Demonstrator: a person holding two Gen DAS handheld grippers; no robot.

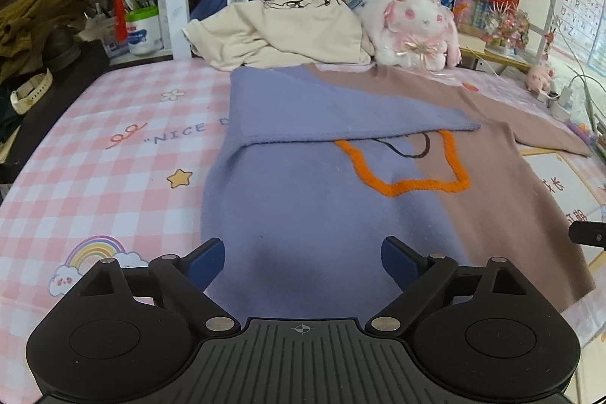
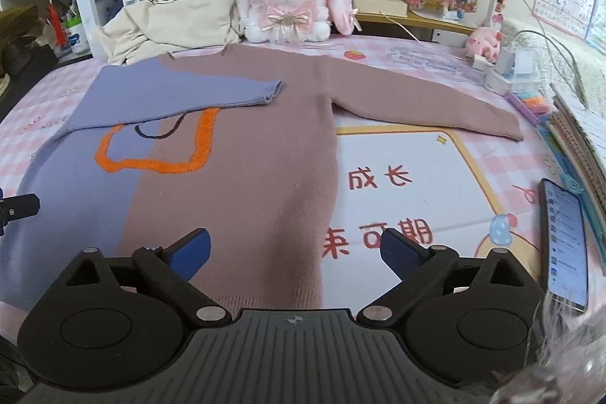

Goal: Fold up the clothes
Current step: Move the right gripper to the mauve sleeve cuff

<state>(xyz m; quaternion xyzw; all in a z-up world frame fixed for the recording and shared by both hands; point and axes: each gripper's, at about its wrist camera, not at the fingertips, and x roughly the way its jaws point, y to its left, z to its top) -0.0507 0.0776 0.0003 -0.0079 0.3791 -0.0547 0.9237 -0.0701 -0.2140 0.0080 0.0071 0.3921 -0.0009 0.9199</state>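
Both tongs agape | sweater (image 2: 242,154) flat (purple sleeve (image 2: 181,93) folded)

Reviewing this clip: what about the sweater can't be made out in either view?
- Sweater hem: hidden behind the right tongs in the right wrist view.
- Orange outline design: its top is covered by the folded purple sleeve.
- Right tongs: only a sliver at the left wrist view's edge.
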